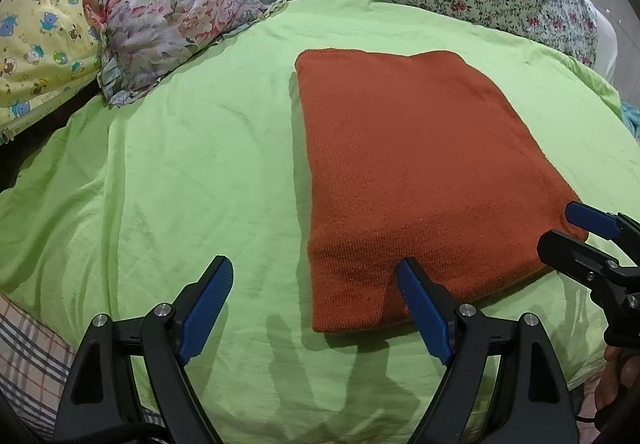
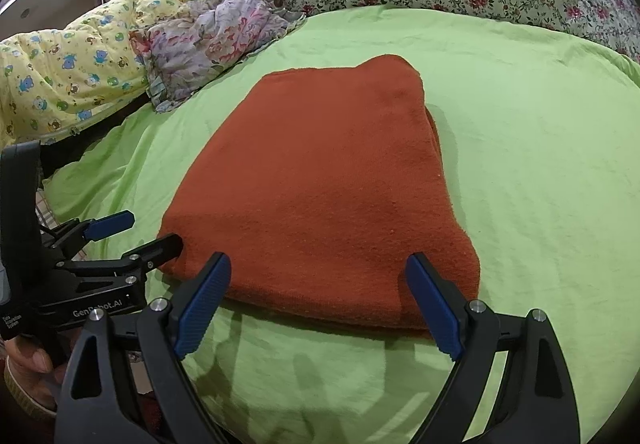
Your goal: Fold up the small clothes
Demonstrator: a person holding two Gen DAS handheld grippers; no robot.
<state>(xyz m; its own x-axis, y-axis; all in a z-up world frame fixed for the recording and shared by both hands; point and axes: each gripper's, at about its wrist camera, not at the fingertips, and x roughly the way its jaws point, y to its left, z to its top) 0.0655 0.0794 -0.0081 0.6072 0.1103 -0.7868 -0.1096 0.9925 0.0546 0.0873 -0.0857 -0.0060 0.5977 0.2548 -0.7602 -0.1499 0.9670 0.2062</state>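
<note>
Left gripper [image 1: 316, 298] fingers spread wide, folded rust-orange garment [image 1: 420, 179] ahead, its near corner between them, touching the right finger, green sheet [image 1: 180, 171] under both, right gripper [image 1: 568, 232] at the garment's right edge

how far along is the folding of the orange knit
Mostly done, by the look of it: the orange knit lies in a neat layered rectangle on the green sheet. Nothing is in hand; the left gripper and right gripper are both open at its near edge. What may be left is one more fold or setting it aside; I can't tell which.
</note>
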